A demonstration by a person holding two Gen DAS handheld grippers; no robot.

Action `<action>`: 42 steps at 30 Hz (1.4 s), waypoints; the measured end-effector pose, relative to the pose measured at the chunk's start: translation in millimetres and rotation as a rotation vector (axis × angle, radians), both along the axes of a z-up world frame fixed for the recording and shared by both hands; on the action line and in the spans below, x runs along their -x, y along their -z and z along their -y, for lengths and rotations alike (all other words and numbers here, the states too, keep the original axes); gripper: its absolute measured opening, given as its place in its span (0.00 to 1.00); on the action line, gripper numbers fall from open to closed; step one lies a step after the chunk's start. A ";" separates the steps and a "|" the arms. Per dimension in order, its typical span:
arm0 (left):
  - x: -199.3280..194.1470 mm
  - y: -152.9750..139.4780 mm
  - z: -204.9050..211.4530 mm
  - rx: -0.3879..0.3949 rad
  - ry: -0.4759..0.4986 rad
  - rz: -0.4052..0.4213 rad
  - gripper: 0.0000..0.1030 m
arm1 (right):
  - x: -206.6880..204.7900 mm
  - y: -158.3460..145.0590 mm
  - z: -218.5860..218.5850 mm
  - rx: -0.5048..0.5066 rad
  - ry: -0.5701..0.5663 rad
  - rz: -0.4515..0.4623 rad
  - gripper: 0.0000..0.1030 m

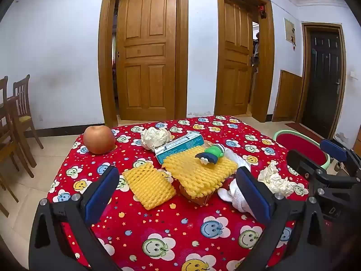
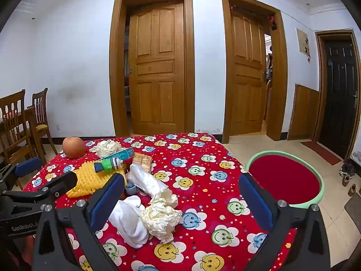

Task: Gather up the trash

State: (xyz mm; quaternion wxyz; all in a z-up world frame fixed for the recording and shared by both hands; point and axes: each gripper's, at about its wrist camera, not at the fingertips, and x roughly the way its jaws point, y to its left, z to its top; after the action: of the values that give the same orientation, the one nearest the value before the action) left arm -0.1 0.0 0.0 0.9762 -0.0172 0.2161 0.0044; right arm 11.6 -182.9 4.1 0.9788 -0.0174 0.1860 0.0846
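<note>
Trash sits heaped beside the apple (image 1: 99,139), both grippers (image 1: 180,194) (image 2: 180,201) gaping empty; a careless grab could snag the toy (image 1: 211,154) or cloth (image 2: 203,237).

The brown packet (image 1: 198,197) is mostly hidden under the larger yellow foam net (image 1: 198,176), the print on the teal box (image 1: 180,145) is too small to read, and the green basin (image 1: 302,145) beyond the table's right edge is partly covered by the right gripper (image 1: 315,155).
</note>
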 end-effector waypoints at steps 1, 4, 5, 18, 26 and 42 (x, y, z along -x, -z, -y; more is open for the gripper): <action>0.2 -0.1 0.2 -0.003 -0.004 0.001 0.98 | -0.1 0.0 0.0 0.000 0.000 0.000 1.00; 0.6 -0.4 0.2 -0.007 -0.006 0.006 0.98 | -0.1 0.0 0.2 -0.001 0.000 0.000 1.00; 0.2 -0.3 0.0 -0.007 -0.005 0.005 0.98 | -0.1 0.1 0.1 0.000 -0.001 0.000 1.00; 2.7 -1.7 5.3 -0.013 -0.004 0.000 0.98 | -1.2 0.3 0.5 0.000 0.002 -0.003 1.00; -0.5 -0.6 2.6 -0.012 -0.007 0.002 0.98 | -0.8 0.1 0.7 -0.002 0.002 -0.001 1.00; 0.1 -0.2 3.1 -0.012 -0.007 0.003 0.98 | -0.1 -0.3 0.2 -0.002 0.002 0.000 1.00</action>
State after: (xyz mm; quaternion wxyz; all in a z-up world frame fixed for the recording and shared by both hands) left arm -0.2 -3.1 0.2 0.9766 -0.0119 0.2143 0.0091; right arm 11.7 -183.1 4.4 0.9789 -0.0163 0.1858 0.0838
